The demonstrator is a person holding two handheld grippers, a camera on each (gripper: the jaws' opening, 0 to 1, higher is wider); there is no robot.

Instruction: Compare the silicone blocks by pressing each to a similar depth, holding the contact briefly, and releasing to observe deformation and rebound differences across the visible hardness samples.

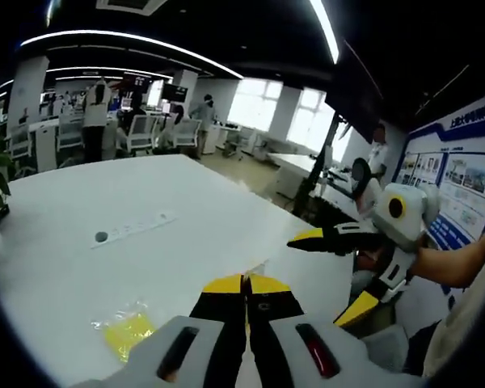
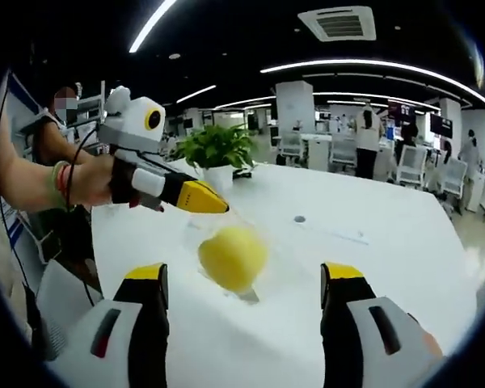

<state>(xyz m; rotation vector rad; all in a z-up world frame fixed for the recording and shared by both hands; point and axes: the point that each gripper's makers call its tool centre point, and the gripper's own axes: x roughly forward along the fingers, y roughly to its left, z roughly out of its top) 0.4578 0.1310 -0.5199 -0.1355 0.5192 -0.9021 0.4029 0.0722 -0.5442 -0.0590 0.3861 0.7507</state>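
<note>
Silicone blocks (image 2: 232, 257) in clear wrap on white table (image 2: 388, 234), near its edge; left tool (image 1: 246, 284) pressed together, right tool (image 2: 244, 279) spread.

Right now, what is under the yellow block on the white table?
In the right gripper view, the yellow block seems to lie in clear plastic wrap on the white table. The left gripper hovers just above it. The block's underside is hidden.

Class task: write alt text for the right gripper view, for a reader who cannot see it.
A yellow block in a clear bag lies on a white table ahead of the open right gripper. The shut left gripper, held in a person's hand, points at it from the left; a potted plant stands behind.
</note>
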